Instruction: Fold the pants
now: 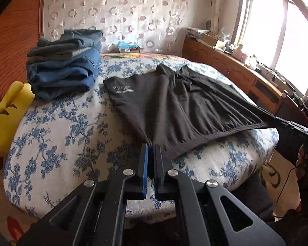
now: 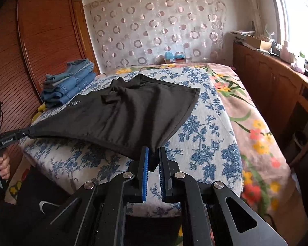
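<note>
We see the dark pants (image 1: 174,98) spread flat on the bed (image 1: 57,143), waistband edge facing us and lifted taut between both grippers. The left gripper (image 1: 151,146) is clamped on one waistband corner; the right gripper (image 2: 153,150) is clamped on the other corner, cloth bunched between its pads. A stack of folded jeans (image 1: 61,65) sits near the bed's far left corner, apart from the pants.

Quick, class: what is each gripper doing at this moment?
Left gripper: closed on the black pants at one waistband corner.
Right gripper: closed on the other corner.
</note>
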A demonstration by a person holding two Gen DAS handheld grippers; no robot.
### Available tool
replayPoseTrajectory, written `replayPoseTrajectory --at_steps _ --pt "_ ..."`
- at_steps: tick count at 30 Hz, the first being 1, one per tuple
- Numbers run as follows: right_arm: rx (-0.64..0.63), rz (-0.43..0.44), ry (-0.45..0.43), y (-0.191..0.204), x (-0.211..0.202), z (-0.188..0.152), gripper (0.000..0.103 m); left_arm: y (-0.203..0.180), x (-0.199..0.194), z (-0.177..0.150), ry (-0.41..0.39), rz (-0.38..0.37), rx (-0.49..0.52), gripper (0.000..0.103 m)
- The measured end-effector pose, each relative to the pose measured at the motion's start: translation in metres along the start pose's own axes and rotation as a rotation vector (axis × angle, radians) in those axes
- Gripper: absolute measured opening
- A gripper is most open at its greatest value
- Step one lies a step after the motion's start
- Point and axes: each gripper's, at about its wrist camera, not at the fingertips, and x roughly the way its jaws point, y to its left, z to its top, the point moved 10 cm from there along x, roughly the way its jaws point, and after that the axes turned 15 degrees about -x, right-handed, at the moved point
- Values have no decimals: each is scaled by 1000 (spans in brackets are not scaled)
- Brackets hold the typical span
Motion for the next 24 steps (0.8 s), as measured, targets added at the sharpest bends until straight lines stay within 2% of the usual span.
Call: replayPoseTrajectory --at_steps 4,6,10,15,20,24 --pt "8 -19 10 1 6 5 24 3 6 -4 10 12 -3 5" --pt "9 -27 12 4 5 7 25 4 8 -5 15 19 -4 5" --pt "8 -43 8 5 8 9 41 5 14 -10 28 24 -9 5" --pt "6 -24 11 10 18 10 42 12 21 -15 48 43 -38 6" --pt "-20 4 12 23 30 16 43 16 23 -16 55 34 -70 30" --pt "-37 18 18 32 38 18 43 12 23 -17 40 26 -55 32"
